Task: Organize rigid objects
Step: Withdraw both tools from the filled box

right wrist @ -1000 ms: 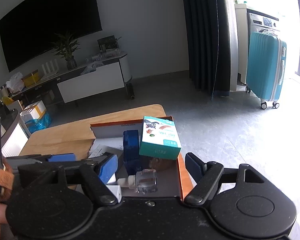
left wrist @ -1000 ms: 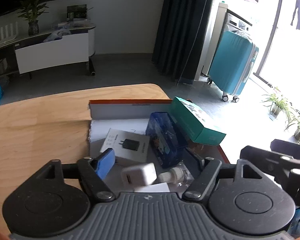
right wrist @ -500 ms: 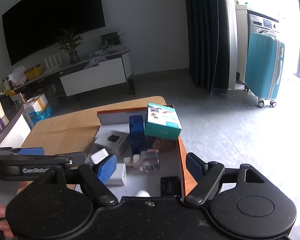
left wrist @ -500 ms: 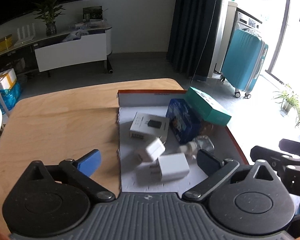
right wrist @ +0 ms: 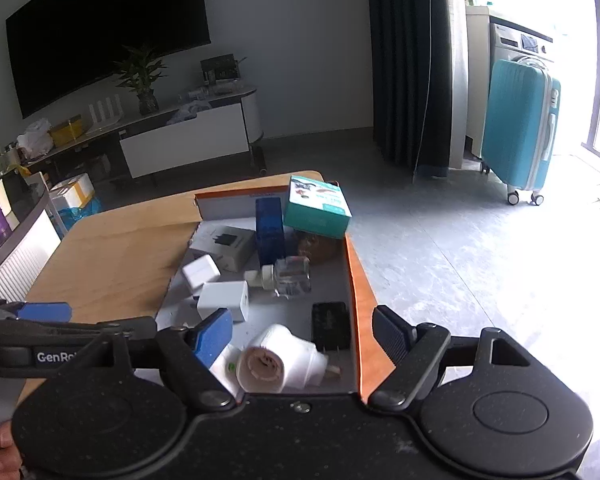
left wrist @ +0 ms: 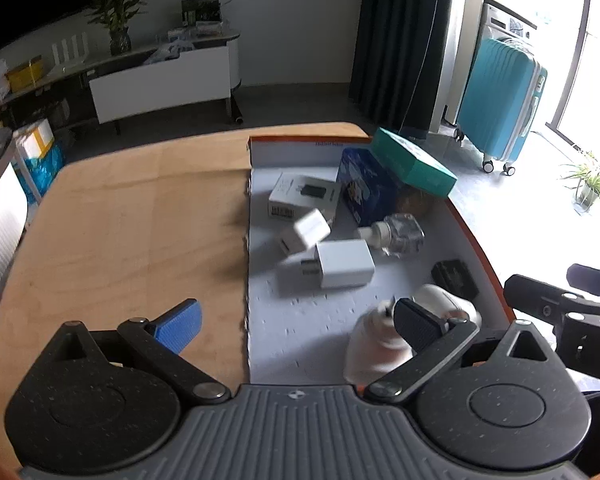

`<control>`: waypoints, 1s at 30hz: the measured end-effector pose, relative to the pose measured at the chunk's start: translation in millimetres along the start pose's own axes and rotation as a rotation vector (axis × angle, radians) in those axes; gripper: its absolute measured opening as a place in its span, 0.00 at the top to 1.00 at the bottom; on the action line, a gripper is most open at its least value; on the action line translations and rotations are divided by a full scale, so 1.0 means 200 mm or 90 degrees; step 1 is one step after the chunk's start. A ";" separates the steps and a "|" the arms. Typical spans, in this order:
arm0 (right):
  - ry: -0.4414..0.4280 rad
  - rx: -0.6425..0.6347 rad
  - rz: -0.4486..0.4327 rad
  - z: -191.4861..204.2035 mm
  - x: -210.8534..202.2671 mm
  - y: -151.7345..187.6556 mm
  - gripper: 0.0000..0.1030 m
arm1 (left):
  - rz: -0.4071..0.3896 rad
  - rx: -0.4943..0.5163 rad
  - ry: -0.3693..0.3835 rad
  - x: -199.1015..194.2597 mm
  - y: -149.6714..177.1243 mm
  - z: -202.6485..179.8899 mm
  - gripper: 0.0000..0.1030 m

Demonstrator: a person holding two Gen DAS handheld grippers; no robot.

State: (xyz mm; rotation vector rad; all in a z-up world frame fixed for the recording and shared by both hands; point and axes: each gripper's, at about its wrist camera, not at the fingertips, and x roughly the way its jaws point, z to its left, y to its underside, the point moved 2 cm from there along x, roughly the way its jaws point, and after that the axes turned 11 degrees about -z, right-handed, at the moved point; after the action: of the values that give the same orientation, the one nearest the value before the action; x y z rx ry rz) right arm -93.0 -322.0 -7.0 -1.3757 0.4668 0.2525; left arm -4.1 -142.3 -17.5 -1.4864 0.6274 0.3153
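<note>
A shallow white box with an orange rim (left wrist: 476, 240) (right wrist: 354, 264) lies on the wooden table. In it are two white chargers (left wrist: 344, 264) (left wrist: 306, 232), a white carton (left wrist: 304, 196), a blue box (left wrist: 366, 188), a teal box (left wrist: 412, 162), a clear glass bottle (left wrist: 398, 234), a black adapter (left wrist: 456, 278) and a white roll (right wrist: 280, 356). My left gripper (left wrist: 296, 324) is open and empty above the box's near edge. My right gripper (right wrist: 304, 334) is open and empty above the roll.
The wooden table (left wrist: 132, 216) stretches left of the box. A teal suitcase (left wrist: 500, 100) stands on the floor to the right. A TV stand (right wrist: 180, 140) is at the back wall. The left gripper's arm (right wrist: 60, 344) reaches across the right wrist view.
My left gripper has opened, let go of the small white charger and pulled back. The charger now lies in the box. My right gripper has also drawn back.
</note>
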 end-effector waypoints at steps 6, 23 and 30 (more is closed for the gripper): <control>0.009 0.001 0.011 -0.01 -0.02 0.05 0.12 | 0.022 -0.007 -0.009 -0.02 0.06 -0.01 0.00; 0.019 -0.017 0.012 0.03 -0.05 0.07 0.11 | 0.018 -0.001 0.000 -0.07 0.10 -0.03 0.00; 0.020 -0.021 0.012 0.05 -0.05 0.07 0.11 | 0.013 -0.005 0.001 -0.08 0.10 -0.02 0.00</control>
State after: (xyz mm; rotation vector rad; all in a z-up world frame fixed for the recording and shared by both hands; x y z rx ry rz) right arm -105.9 -309.4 -14.6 -1.4105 0.5039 0.2548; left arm -29.0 -141.0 -25.2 -1.4895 0.6441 0.3323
